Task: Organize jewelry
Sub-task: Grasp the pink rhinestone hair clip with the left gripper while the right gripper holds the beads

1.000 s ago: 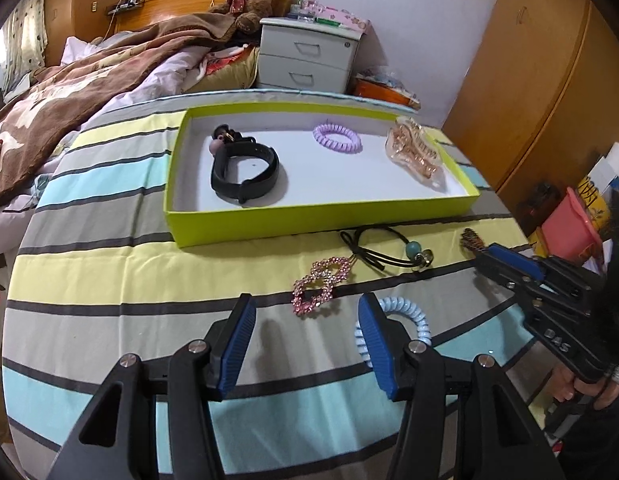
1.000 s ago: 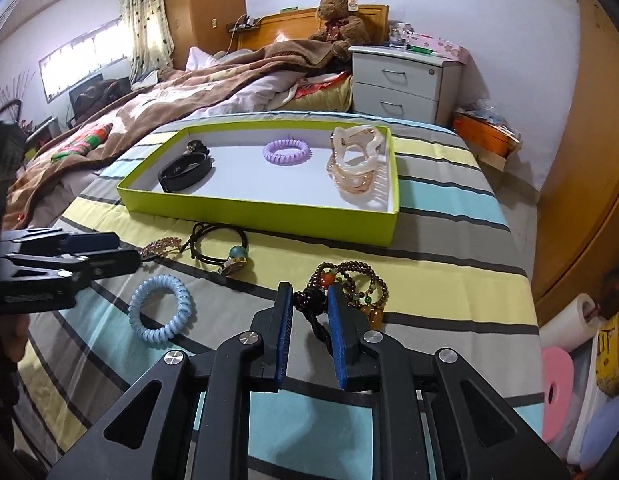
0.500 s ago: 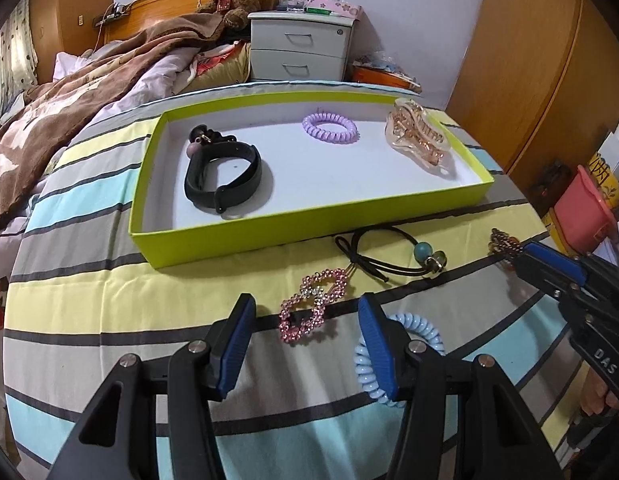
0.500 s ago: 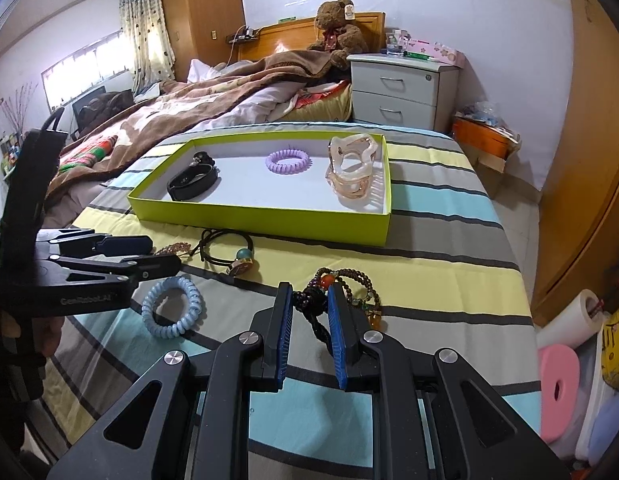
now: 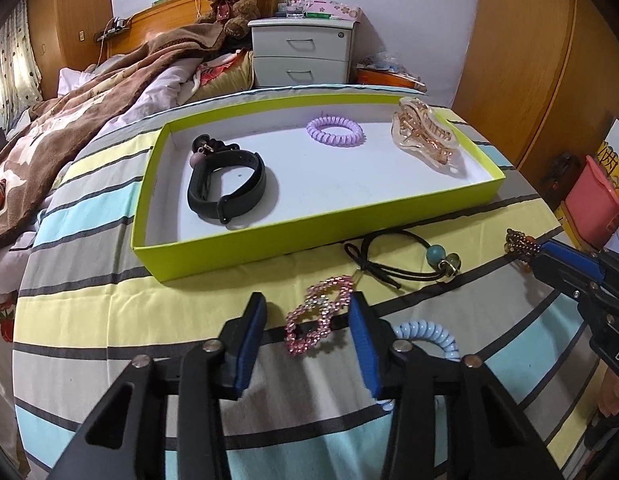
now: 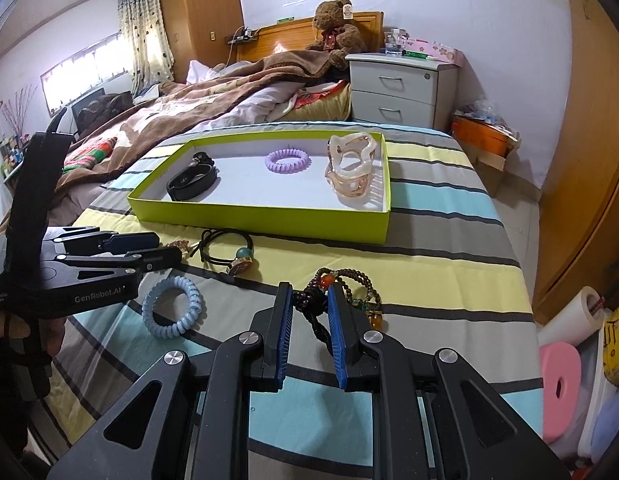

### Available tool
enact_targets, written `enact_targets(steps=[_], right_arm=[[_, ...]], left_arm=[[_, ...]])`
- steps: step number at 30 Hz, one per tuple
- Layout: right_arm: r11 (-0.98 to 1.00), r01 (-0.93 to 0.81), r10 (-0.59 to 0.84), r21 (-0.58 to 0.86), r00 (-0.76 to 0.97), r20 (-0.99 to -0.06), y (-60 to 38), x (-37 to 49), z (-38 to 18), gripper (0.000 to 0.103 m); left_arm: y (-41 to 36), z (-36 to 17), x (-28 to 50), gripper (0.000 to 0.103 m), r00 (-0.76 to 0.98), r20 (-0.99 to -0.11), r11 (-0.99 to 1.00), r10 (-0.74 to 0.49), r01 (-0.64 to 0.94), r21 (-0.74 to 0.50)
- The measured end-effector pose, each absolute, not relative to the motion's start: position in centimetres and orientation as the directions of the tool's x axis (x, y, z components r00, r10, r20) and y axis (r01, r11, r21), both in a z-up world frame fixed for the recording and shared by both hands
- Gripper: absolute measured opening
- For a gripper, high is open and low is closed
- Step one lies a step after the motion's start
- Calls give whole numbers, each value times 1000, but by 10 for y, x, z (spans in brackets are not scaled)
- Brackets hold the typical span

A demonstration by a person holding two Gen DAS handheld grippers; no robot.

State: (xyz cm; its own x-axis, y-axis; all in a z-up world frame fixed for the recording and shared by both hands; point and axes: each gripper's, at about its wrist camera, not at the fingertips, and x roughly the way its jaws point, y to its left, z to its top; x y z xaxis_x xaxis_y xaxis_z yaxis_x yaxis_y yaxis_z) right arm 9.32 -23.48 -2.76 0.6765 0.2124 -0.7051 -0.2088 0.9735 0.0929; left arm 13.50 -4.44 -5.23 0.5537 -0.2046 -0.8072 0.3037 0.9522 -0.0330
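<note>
Jaws of the left gripper [image 5: 307, 334] are closing around the pink rhinestone clip [image 5: 317, 314], narrower than before; right gripper [image 6: 309, 312] unchanged, clamped on the beaded bracelet [image 6: 341, 284]

Striped bedspread [image 6: 437, 240] w/ yellow, grey & pale blue bands covers the near surface. Behind it, brown blanket [image 5: 69, 120] rumpled over a bed, wooden headboard [image 6: 285, 36] at the wall. Brown teddy bear [image 6: 335, 20] sits against headboard, just beside a white 2-drawer nightstand [image 6: 401, 88]; pink box [image 5: 333, 10] on top. Orange box [image 6: 483, 134] on floor near nightstand. Wooden wardrobe [image 5: 521, 60] at right. Curtained window [image 6: 89, 64] far left. Pink foam roll [image 6: 559, 388] & paper roll [image 6: 569, 316] bottom right.
</note>
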Motion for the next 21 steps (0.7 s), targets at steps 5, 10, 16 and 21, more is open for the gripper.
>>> enact_targets(steps=[5,10,16,21], right_arm=[[973,-209,214,94,676,-706,-235,93,-28,18],[974,-207,212,94,677,-705,-234,93,-29,18],[974,-206,211,93,677,-705,-233,92,-29,18],[975,-202,209,95,680,-702,-234,92,-28,18]], left_arm=[[-45,-52,135,32,553,-806,951,-211,308,-37],[-44,-51,134,29,556,-803,951,-215,307,-42],[-42,-48,134,18,564,-797,953,-216,301,-45],[-39,-44,133,14,572,-790,953,-222,297,-53]])
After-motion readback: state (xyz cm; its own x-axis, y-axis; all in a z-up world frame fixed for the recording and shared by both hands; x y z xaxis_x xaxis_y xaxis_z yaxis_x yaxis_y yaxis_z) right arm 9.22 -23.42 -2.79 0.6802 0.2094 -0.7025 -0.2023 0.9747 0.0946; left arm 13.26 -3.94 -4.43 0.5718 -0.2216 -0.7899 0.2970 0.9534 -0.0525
